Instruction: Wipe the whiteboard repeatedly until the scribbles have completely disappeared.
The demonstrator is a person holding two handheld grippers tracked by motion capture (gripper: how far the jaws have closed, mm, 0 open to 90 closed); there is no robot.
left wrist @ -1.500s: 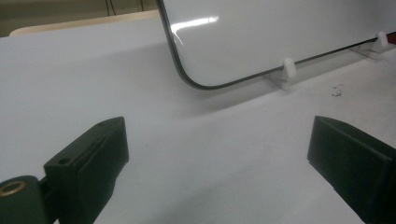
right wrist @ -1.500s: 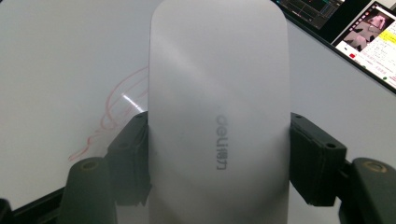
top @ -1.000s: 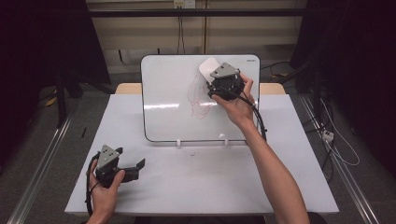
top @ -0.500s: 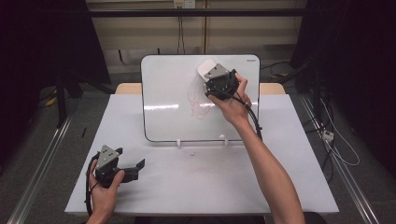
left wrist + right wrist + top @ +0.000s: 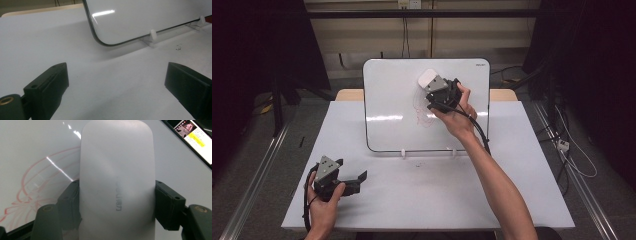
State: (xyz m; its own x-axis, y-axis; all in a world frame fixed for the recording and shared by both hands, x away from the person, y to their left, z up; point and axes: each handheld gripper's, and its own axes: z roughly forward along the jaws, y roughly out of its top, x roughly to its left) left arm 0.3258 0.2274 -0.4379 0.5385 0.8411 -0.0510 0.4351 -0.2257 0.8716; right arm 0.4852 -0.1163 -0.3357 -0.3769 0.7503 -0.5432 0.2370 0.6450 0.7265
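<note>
The eraser point(image 5: 117, 182) could smear the red marks point(image 5: 424, 116) rather than lift them if it meets the whiteboard point(image 5: 392, 100) on an edge, and a hard push might tip or slide the board, since it only leans in two small white clips point(image 5: 403, 152) at its lower rim. The grip looks firm but sits low on the eraser's smooth sides, so a sideways drag could twist it out of the hold. The right gripper point(image 5: 439, 92) has its jaws clamped on the white eraser, one on each long side, pinching it against the upper middle of the board, just above the faint red scribble. The left gripper point(image 5: 337, 180) rests in the hand on the worktop point(image 5: 512, 165) near its front left corner, well apart from the board, its jaws spread wide with nothing between them.
</note>
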